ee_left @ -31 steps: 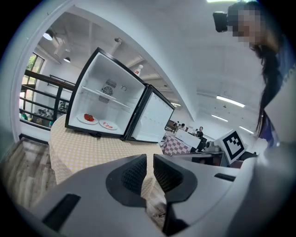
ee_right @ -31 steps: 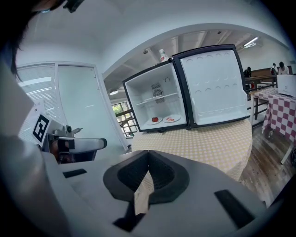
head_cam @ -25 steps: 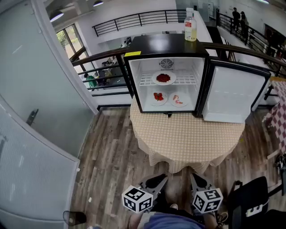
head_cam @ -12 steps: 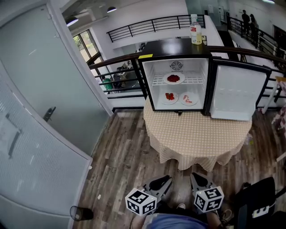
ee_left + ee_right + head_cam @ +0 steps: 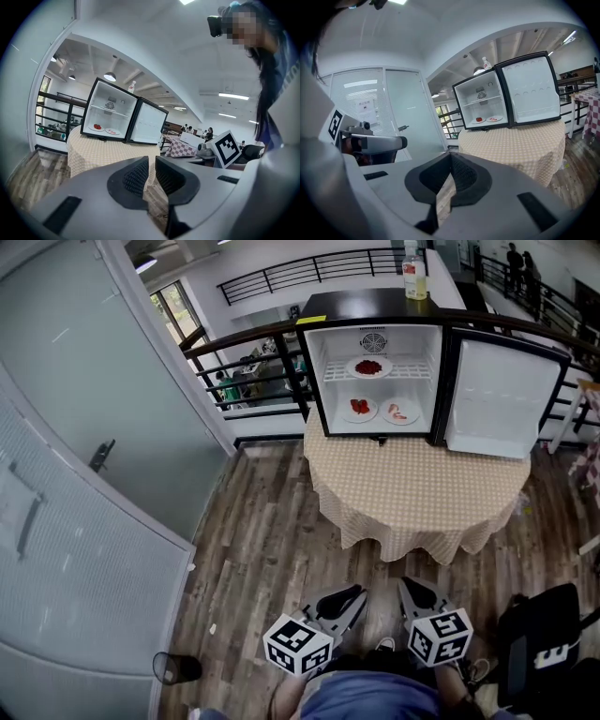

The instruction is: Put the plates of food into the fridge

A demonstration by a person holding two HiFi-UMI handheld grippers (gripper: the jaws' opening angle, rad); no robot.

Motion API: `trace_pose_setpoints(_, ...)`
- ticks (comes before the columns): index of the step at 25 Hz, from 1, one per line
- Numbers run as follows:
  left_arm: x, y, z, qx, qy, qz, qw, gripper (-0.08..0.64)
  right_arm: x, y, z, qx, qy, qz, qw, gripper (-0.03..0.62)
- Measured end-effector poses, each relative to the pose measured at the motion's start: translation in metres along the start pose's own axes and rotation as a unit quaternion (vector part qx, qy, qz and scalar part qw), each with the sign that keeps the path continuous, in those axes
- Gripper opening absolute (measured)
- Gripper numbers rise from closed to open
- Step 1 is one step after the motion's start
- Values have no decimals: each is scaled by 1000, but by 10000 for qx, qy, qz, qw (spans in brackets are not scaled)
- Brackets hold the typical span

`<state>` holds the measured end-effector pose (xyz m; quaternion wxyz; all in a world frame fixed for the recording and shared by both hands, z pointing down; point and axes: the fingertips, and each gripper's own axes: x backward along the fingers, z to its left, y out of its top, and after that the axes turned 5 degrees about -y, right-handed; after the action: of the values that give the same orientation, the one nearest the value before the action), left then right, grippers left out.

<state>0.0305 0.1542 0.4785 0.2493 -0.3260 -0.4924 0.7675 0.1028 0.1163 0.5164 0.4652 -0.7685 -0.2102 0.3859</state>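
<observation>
Plates of food (image 5: pixel 368 367) all sit inside the open fridge (image 5: pixel 366 304) — one on its shelf, two on its floor — so with my left gripper (image 5: pixel 352 594) and right gripper (image 5: pixel 410 585) both closed and empty, I judge loading done; next, push the door (image 5: pixel 495 399) to.

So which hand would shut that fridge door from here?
Probably the right. The open door of the fridge stands to the right, nearer the right gripper; the left gripper sits farther across. Both are empty and well back from the table.
</observation>
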Motion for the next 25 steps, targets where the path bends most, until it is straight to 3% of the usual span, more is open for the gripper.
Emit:
trace_pose_setpoints(13,39,-16,-3,44,-228,121,9997,57,12,-11,42,-1,-199,22,9998,15)
trace_pose_setpoints(25,45,-10,0,-13,-349,97,9993,57,12,-2,50,130,-279,-81,9995,15)
